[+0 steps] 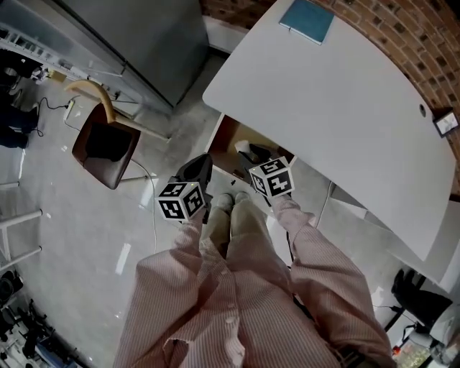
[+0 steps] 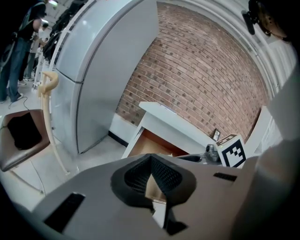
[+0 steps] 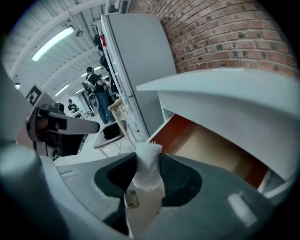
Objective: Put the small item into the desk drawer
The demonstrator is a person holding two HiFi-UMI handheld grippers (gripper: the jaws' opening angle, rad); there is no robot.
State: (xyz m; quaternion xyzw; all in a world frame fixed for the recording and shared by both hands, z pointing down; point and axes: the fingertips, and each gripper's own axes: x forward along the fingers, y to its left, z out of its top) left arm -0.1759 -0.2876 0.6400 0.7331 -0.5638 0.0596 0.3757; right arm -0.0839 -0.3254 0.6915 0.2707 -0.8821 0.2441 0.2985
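Note:
My right gripper point(image 3: 149, 157) is shut on a small white wad of cloth-like material point(image 3: 147, 171) that sticks up between its dark pads. It hangs just in front of the open wooden desk drawer point(image 3: 211, 145), which is pulled out under the white desk point(image 3: 225, 96). In the head view the right gripper point(image 1: 267, 172) is at the drawer's point(image 1: 231, 136) front edge, with the left gripper point(image 1: 188, 188) beside it, a little further back. The left gripper point(image 2: 151, 161) has its tips together and nothing between them. The drawer point(image 2: 149, 146) lies beyond it.
A brown chair point(image 1: 108, 144) with a curved wooden back stands on the floor to the left. A grey cabinet point(image 1: 136, 36) is behind it. A teal notebook point(image 1: 307, 19) lies on the desk top point(image 1: 338, 108). My legs point(image 1: 237, 230) are below the grippers. People stand far off point(image 3: 96, 91).

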